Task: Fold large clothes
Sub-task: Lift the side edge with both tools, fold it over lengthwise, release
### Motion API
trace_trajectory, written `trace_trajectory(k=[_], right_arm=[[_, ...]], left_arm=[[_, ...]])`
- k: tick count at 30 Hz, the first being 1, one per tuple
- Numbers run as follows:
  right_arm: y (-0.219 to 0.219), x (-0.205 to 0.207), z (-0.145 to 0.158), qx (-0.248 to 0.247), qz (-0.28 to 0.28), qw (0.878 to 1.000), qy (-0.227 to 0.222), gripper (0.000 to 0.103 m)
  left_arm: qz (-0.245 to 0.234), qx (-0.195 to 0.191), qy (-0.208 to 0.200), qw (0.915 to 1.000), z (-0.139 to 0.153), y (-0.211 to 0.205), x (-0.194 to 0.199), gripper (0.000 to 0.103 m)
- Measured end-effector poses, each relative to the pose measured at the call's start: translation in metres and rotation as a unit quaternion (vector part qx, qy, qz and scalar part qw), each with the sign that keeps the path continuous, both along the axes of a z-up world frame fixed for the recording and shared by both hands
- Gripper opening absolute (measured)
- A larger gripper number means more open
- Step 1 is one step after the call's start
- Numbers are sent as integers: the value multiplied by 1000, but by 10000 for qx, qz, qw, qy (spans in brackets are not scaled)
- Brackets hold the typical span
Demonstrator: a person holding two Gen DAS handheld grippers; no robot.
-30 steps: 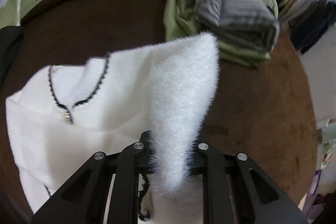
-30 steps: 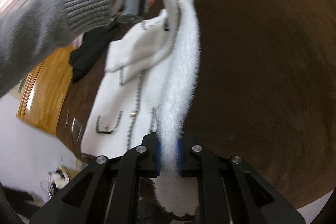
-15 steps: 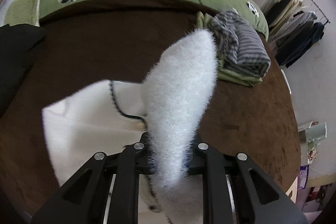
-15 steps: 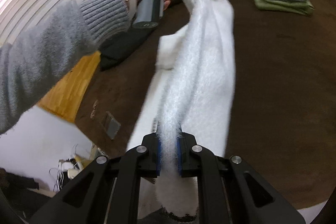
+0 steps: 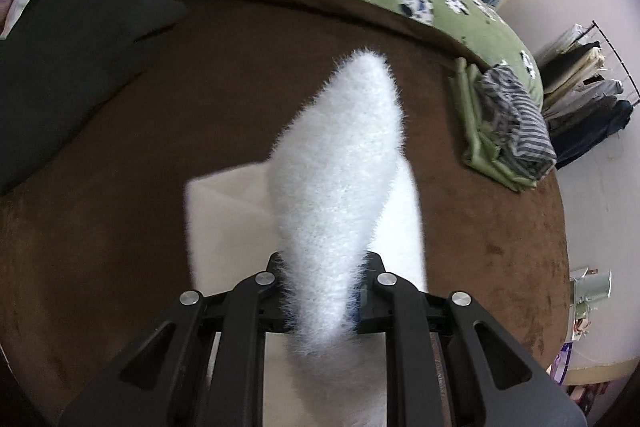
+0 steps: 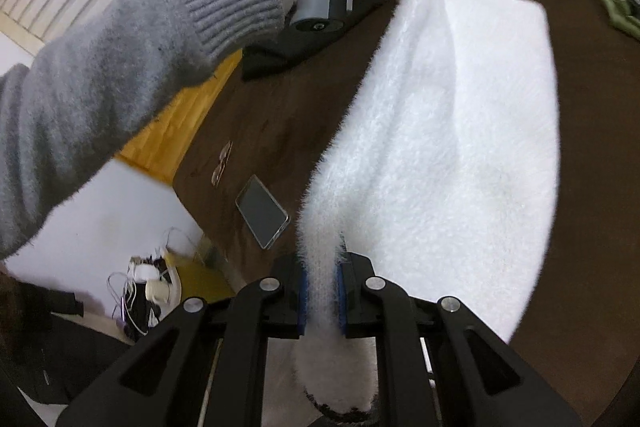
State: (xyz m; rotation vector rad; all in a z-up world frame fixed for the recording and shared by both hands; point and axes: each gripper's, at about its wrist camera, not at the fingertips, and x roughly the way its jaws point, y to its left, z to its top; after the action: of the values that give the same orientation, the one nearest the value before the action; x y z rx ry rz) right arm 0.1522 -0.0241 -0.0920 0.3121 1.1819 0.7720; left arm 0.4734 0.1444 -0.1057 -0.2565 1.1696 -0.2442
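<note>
Both claws are clamped on a fluffy white sweater (image 6: 460,115): the right gripper (image 6: 322,301) at lower centre, the left gripper (image 5: 324,301) likewise, above a brown blanket (image 5: 180,147).

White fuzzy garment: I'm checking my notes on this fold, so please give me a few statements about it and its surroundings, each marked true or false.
1. Both hand-held grippers are shut on the white fuzzy garment. True: left hand-held gripper, right hand-held gripper.
2. A phone lies on the brown surface. True.
3. The striped folded garment lies under a green one. False: it lies on top of the green folded garment.
4. The person's sleeve is red. False: it is grey.
</note>
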Motion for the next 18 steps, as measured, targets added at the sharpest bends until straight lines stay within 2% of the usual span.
trace_trajectory(k=[2,7,11,18], right_arm=[[14,7,-15,-81,141,9998,93,12],[37,16,-51,-232,346,9986,318,12],[56,18,-76,-272,500,9972,491,12],[62,10,-88,-257,479,9972,518,12]], left_arm=[[35,-33,72,10000,-13,16,3,19],[98,-457,213,9987,-64,52,13,21],[170,-486,321,9982,-104,66,11,23],[-31,-352,52,9994,-113,62,8,24]])
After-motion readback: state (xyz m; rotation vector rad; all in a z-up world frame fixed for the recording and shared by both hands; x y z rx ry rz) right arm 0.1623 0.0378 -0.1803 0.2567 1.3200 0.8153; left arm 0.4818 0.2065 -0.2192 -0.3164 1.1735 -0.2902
